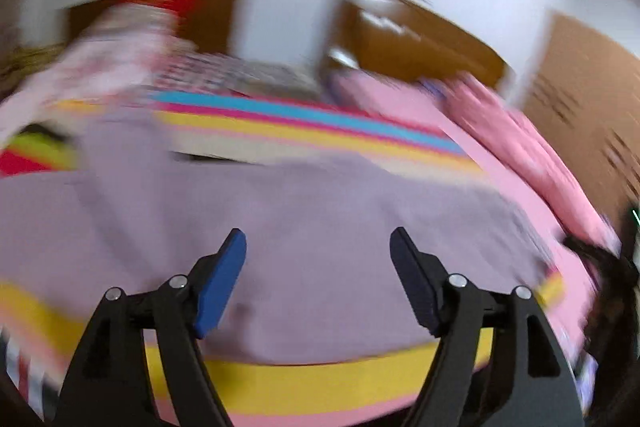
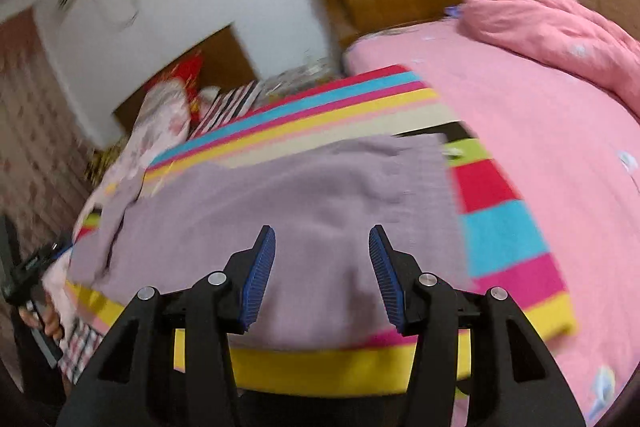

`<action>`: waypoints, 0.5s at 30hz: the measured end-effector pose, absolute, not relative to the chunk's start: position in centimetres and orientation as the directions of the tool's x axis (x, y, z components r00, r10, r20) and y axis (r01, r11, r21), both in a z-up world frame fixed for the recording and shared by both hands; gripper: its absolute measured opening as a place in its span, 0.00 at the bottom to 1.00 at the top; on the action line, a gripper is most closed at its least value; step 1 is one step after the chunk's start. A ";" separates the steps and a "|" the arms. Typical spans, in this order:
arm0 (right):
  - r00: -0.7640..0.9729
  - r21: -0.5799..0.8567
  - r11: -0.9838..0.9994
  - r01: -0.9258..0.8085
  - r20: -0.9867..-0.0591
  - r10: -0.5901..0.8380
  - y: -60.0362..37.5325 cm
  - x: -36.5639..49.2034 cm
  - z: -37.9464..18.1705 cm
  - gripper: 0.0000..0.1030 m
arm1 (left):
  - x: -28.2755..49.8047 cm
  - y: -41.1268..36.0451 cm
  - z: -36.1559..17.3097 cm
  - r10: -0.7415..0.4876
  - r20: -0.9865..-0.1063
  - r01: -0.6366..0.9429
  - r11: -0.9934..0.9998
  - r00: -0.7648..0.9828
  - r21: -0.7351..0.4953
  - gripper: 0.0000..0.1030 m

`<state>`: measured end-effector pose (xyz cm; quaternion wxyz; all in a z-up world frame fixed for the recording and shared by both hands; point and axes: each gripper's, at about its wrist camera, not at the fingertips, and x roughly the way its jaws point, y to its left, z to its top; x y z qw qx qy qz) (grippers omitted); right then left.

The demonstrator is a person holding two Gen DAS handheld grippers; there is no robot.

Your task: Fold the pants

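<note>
The bed [image 2: 540,155], made up in pink, carries a striped blanket [image 2: 352,367], and on that blanket the lilac pants [image 2: 304,211] lie spread in a broad, flattish slab. They look at least partly folded already, since one straight edge runs along the far side, but blur hides how many layers there are, so I judge the job roughly midway with a further fold and tidying left. The left claw [image 1: 318,247] hangs above the pants [image 1: 320,227] with its jaws wide apart, holding nothing. The right claw [image 2: 322,247] is likewise parted, somewhat narrower, empty, just above the cloth's near edge.
</note>
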<state>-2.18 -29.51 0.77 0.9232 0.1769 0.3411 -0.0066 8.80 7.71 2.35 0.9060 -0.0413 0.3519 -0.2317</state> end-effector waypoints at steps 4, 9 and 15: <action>0.704 0.147 0.989 0.036 -0.706 0.080 -24.3 0.0 -1.9 0.48 | 10.5 0.7 -1.5 -0.468 -0.720 0.501 0.844 0.512 -0.193 0.73; 0.638 -0.096 0.993 -0.063 -0.770 -0.034 -21.2 -0.9 -5.1 0.48 | 10.6 -5.3 -4.5 -0.429 -0.799 0.621 0.778 0.421 -0.090 0.73; 0.534 -0.003 0.992 -0.129 -0.843 0.067 -23.2 -0.8 -4.2 0.55 | 10.8 -5.3 -5.9 -0.454 -0.803 0.638 0.760 0.386 -0.123 0.78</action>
